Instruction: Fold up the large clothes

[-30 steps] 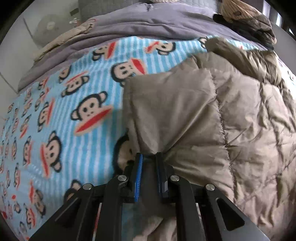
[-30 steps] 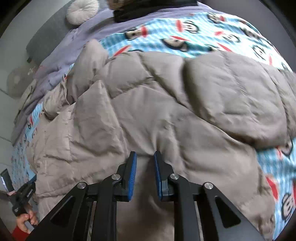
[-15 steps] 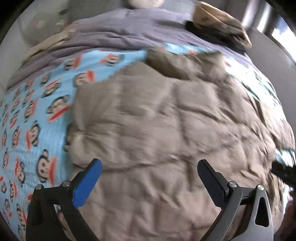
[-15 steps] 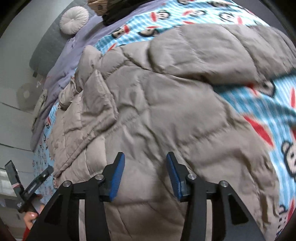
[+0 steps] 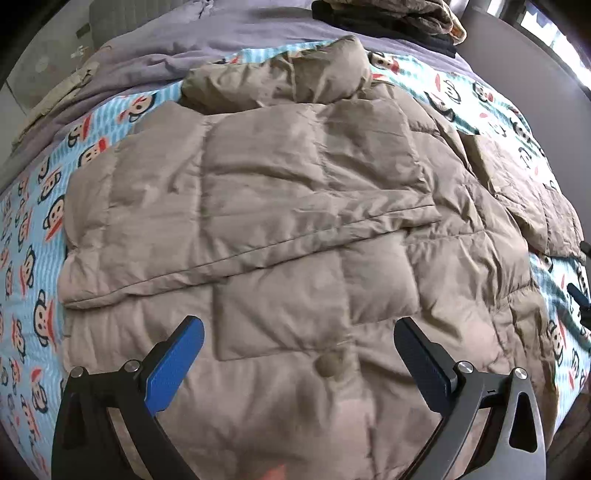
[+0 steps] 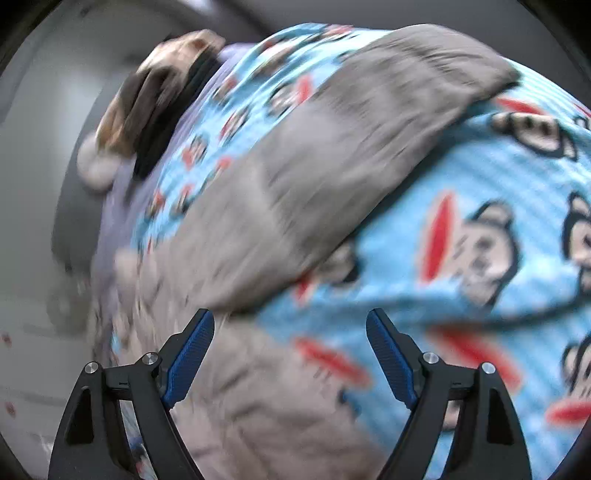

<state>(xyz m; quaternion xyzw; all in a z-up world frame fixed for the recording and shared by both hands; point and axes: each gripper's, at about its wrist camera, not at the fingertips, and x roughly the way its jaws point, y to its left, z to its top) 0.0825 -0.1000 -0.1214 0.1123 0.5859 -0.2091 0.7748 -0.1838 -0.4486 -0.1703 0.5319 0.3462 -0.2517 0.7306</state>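
- Nearest, the left tongs [image 5: 299, 343] stand spread wide above the padded jacket [image 5: 280, 206], nothing between their pads; the blue pad [image 5: 173, 363] sits at the left and the dark one at the right.
- Just beyond those fingertips, the beige quilted jacket lies flat on the bed, one panel folded over the body so that its hem runs as a slanting seam across the middle of the left view.
- Likewise near, the right tongs [image 6: 290, 347] are opening, and no cloth is pinched between their blue pads [image 6: 188, 354]; below and to the left of them lies jacket fabric [image 6: 295, 177], while to the right is bare blanket.
- Under the jacket spreads a light-blue striped blanket [image 5: 33, 229] printed with cartoon monkey faces with red mouths.
- At the right edge of the left view, a small dark part [image 5: 580, 295] pokes in, cut off; what it is cannot be told.
- Farther off, the jacket's collar or hood end [image 5: 332, 70] is bunched up towards a lilac sheet [image 5: 155, 59].
- Farthest, a pile of dark and tan folded cloth [image 5: 391, 14] is cut off by the frame.
- The right view is heavily smeared, so seams and far things there are hard to make out.
- No writing or label can be read.
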